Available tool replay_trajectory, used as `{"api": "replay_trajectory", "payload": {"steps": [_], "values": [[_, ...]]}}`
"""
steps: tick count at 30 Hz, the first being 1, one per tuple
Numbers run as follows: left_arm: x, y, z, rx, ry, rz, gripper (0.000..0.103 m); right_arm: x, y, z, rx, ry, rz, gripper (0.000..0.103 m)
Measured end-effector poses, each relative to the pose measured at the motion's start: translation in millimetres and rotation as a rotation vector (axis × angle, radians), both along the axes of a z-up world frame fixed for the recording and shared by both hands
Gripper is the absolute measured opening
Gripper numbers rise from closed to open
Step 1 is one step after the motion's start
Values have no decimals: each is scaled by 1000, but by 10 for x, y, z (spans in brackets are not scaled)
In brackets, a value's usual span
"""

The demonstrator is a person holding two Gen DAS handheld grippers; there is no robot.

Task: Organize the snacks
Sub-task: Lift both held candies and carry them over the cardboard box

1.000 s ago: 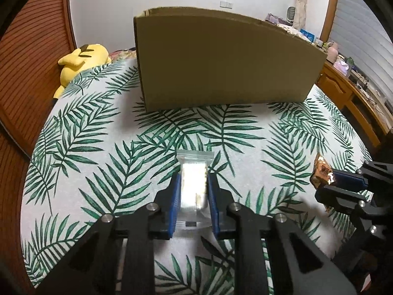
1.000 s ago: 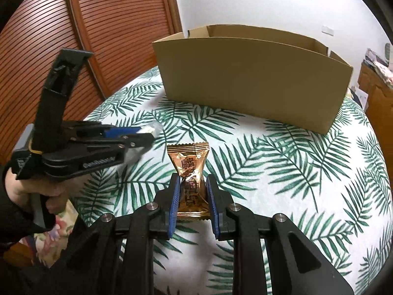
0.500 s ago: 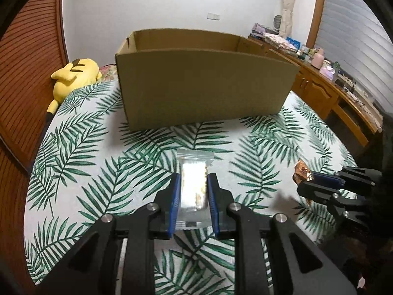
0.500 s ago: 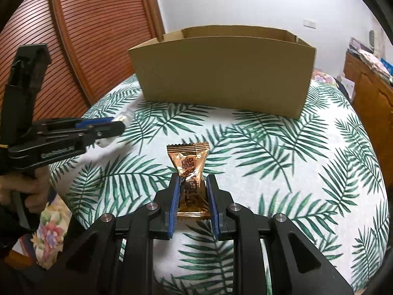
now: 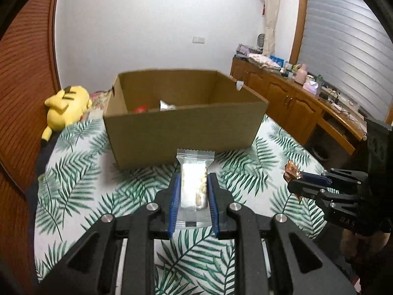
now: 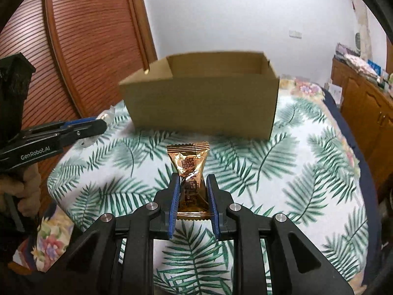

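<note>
Though open, the box (image 5: 181,125) half-hides its contents.

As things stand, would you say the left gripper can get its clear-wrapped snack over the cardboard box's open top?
Probably yes. The left gripper, shut on the clear-wrapped snack, faces the cardboard box with only bedspread between; the near wall sits below the camera's line, and the top is open.
</note>
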State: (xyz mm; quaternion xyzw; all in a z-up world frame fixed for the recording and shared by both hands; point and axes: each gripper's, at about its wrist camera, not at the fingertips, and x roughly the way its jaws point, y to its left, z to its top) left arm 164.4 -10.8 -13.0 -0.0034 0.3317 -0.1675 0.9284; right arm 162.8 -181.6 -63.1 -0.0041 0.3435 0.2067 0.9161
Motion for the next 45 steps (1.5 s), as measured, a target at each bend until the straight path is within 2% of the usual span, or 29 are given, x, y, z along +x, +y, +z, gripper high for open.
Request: {"api": "replay_trajectory", "payload": {"steps": [12,18,23,28,36,45], "values": [[97,-21,535,-25,-118,-23,19,25,15,739,-2,-156,20,21],[248,-19,756,-58,-157,-48,19,151,69,999,-26,-197,18,21],[442,-40,868,-59,-181,-65,19,282,139,1103,-52,-220,23,21],[657,-24,823,-58,-178,-55,19,521,195,1097,-56,-216,34,21],[1131,-80,542,-21,-118,-35,19,962,245,1027,-50,-206,52,21],[1607,-77,213,-13,-52,0,19,1465,251,804,-58,-155,50,21]]}}
